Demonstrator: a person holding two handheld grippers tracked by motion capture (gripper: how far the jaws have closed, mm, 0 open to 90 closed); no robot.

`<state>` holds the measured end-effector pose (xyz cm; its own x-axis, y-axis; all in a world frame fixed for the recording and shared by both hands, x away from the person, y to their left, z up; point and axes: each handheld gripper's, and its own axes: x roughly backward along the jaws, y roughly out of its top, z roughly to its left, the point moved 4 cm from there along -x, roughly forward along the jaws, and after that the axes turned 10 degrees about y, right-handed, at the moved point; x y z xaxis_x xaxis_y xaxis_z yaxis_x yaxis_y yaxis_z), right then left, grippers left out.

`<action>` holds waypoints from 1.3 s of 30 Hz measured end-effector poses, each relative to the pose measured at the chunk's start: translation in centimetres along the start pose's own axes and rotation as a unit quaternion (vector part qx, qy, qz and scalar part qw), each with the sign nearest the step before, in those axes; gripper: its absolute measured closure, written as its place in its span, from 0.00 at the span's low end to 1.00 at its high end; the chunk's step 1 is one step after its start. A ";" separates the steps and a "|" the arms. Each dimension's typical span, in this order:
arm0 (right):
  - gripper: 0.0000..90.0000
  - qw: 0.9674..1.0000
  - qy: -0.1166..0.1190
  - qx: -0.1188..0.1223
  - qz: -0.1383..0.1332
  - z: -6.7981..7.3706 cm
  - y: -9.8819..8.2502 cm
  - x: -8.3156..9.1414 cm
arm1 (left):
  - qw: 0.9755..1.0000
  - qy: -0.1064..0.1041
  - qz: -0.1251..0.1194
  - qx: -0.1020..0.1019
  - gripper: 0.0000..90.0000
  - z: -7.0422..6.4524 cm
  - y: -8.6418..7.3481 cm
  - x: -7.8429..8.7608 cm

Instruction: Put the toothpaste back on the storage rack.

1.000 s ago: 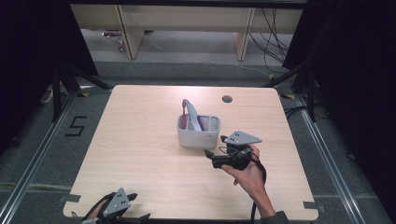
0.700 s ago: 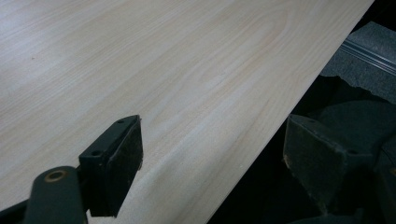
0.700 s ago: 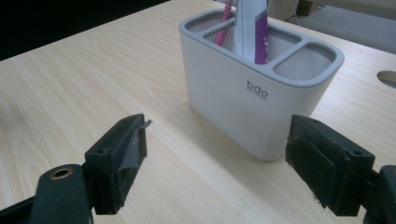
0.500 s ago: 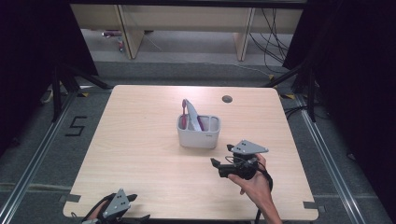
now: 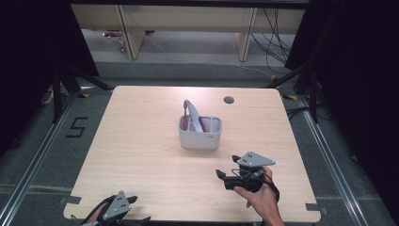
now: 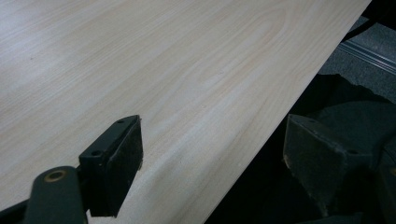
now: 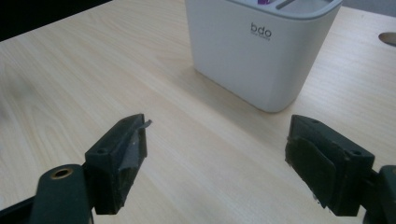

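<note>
On the pale wooden table (image 5: 141, 141), the white plastic holder (image 5: 200, 133) with a pink toothbrush (image 5: 187, 114) stands mid-table. The right gripper (image 5: 221, 175), jaws spread empty, hovers near-right of it; the left gripper (image 5: 134, 199), also spread, sits at the near-left edge.

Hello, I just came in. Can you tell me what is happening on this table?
A person holds a gripper in each hand at a wooden table. The right gripper is open, holds nothing and sits apart from a white holder near the table's middle, which contains a pink toothbrush and a tube. The left gripper is open at the near edge and grips nothing.
</note>
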<state>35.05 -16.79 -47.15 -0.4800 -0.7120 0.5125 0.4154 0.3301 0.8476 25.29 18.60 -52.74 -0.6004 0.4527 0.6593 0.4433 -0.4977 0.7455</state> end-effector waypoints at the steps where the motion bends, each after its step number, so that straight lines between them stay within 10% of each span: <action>1: 0.24 1.000 0.006 -0.023 -0.003 0.4 -0.3 -0.2 | 1.000 0.000 0.001 0.001 0.22 0.0 0.0 0.0; 39: 0.19 0.998 0.017 -0.027 0.051 3.0 -5.9 1.6 | 1.000 -0.003 0.004 -0.005 0.22 0.0 -0.1 0.1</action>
<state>29.50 -18.08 -50.94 -0.4078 -0.6973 0.5895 0.5015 0.3685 0.7828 25.22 18.64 -52.75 -0.5934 0.4533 0.6652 0.4411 -0.5082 0.7397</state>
